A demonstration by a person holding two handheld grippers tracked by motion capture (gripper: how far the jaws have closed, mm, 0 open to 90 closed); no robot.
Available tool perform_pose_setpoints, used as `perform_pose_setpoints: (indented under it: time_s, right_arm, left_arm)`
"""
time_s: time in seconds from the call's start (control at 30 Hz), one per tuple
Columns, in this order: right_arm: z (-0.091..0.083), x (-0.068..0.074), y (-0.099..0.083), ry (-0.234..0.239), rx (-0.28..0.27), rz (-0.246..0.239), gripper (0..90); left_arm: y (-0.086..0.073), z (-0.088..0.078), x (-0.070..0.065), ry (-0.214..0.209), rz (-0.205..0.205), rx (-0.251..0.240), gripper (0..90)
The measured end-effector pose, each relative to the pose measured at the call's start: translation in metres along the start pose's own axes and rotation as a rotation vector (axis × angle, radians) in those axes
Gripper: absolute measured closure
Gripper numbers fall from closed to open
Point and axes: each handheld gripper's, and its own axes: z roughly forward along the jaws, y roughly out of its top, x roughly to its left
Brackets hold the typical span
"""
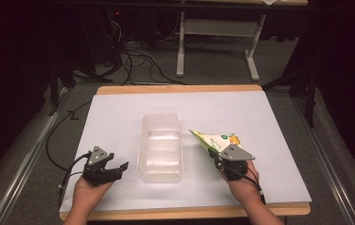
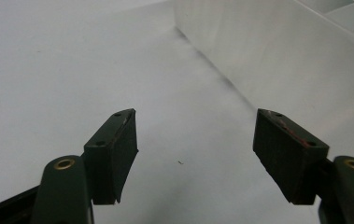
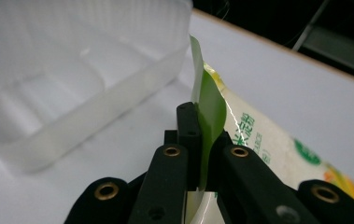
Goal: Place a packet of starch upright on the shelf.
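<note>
Currently the right gripper pinches the snack bag by its edge, lifted just right of the clear tray mid-table; left gripper idles, jaws apart, near the front edge. Bag not yet inside.

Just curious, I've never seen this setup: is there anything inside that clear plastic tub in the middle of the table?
The clear tub looks empty: through its open top, just its ribbed, moulded floor. The snack bag sits outside it, pinched by the right gripper.
</note>
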Motion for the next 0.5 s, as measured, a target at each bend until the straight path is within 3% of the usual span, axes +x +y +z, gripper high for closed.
perform_pose_setpoints:
  time_s: [0.17,0.27,0.5]
  right_arm:
    - [-0.01,-0.025,0.029,-0.038,-0.139,0.064,90.0]
    - [-0.01,-0.037,0.046,-0.06,-0.192,0.094,90.0]
    - [-0.008,-0.06,0.069,-0.103,-0.237,0.114,90.0]
  left_arm:
    - [0.0,0.0,0.001,0.0,-0.011,-0.006,31.0]
    - [0.0,-0.001,0.001,0.001,-0.008,-0.005,31.0]
    - [0.0,0.0,0.002,-0.001,-0.003,-0.004,31.0]
